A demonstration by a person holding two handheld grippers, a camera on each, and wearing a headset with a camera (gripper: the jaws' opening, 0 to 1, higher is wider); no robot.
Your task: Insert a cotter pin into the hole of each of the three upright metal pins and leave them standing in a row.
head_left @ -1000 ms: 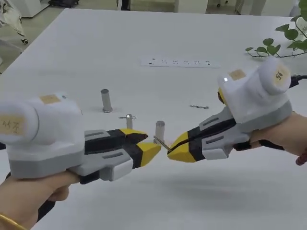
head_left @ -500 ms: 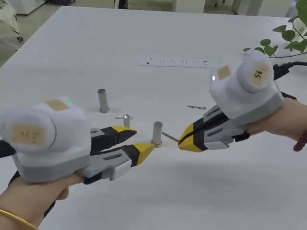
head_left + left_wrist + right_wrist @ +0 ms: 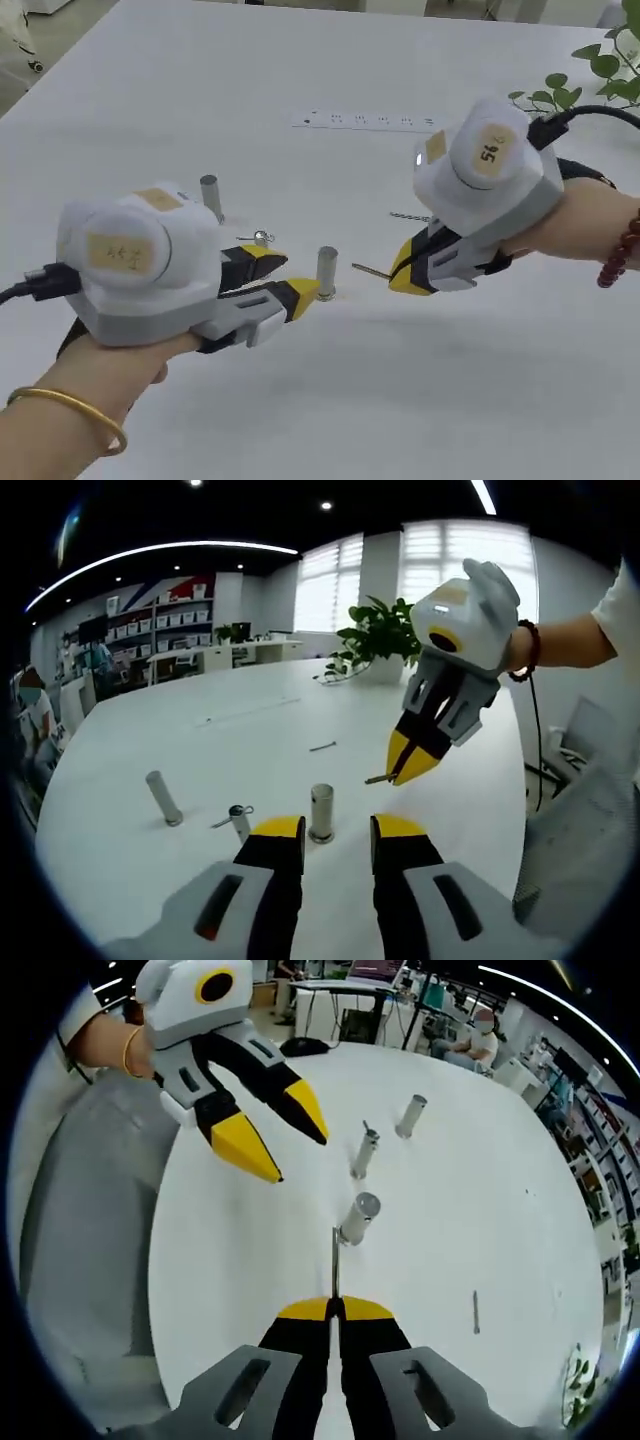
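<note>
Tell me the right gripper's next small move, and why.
Probably ease the right gripper forward, steering its cotter pin at the nearest metal pin: the tip lies short of it, and the left gripper sits open by its base.

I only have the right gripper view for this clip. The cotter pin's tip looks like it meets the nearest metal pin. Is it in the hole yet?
Observer: No. The head view shows the cotter pin with its tip short of the metal pin, a clear gap between them.
Operator: Is the left gripper clamping that pin to steady it?
Observer: No. In the left gripper view the left gripper is open, and the metal pin stands free just beyond its jaws.
</note>
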